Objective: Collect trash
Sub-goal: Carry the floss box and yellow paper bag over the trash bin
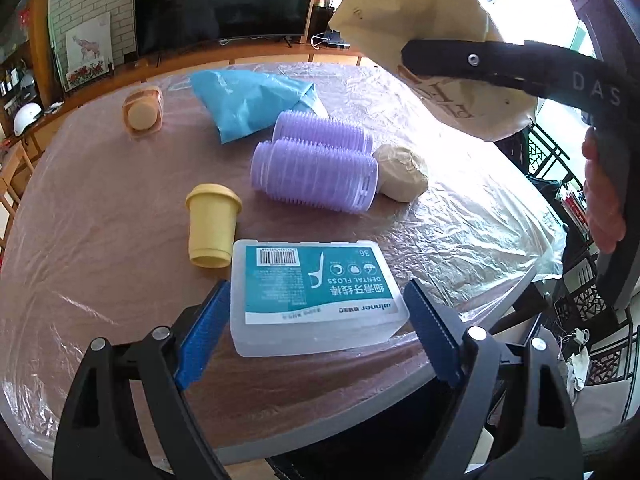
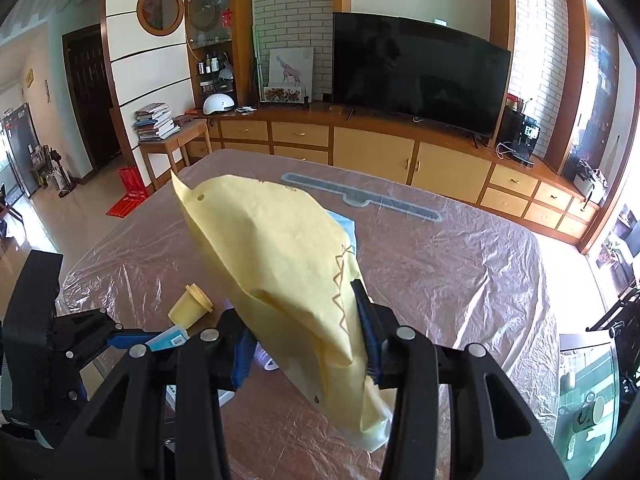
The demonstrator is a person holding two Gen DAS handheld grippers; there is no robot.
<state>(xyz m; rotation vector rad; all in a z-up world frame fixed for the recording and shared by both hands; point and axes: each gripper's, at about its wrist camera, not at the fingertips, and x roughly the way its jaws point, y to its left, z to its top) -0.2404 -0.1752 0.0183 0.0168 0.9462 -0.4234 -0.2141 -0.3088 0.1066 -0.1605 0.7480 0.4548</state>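
Plastic wrap covers the brown table. Behind it stand a big dark TV and long wooden cabinets. The right gripper pinches a yellow paper bag, held up over the table. The left gripper is spread wide around a floss box, near a yellow cup and purple rollers.

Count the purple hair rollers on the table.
2. One roller lies mid-table against the paper ball; the other roller lies just behind it, by the blue bag. More could be hidden behind them.
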